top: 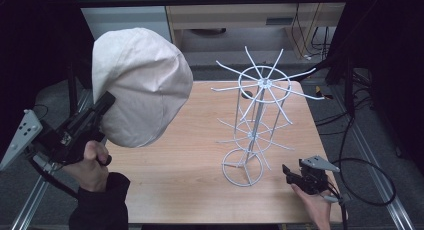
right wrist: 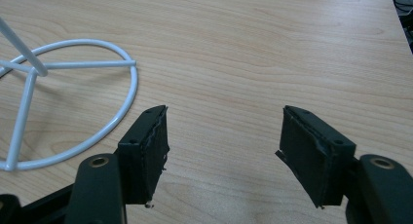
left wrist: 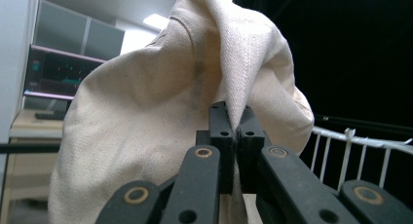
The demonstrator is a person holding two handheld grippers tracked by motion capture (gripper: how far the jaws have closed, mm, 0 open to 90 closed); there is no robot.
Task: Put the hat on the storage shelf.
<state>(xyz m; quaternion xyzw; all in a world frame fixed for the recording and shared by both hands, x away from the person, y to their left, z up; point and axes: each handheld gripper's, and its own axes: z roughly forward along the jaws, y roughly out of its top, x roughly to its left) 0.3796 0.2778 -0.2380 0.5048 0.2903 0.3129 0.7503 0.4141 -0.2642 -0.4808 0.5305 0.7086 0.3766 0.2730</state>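
Note:
A cream cloth hat (top: 141, 85) hangs in the air over the table's left side, held up by my left gripper (top: 106, 101), which is shut on its edge. In the left gripper view the hat (left wrist: 160, 117) drapes over the closed jaws of the left gripper (left wrist: 235, 121). A white wire rack (top: 256, 117) with spokes stands upright on the wooden table (top: 175, 175), right of centre. My right gripper (top: 287, 171) rests low near the table's front right, open, with nothing between its fingers. In the right gripper view the right gripper (right wrist: 224, 136) faces bare wood beside the rack's round base (right wrist: 73, 92).
The table's right edge (top: 320, 140) is close to my right hand. Black cables (top: 370, 180) trail on the floor to the right. Metal frame rails (top: 30, 200) run along the left. A cabinet (top: 250, 15) stands behind the table.

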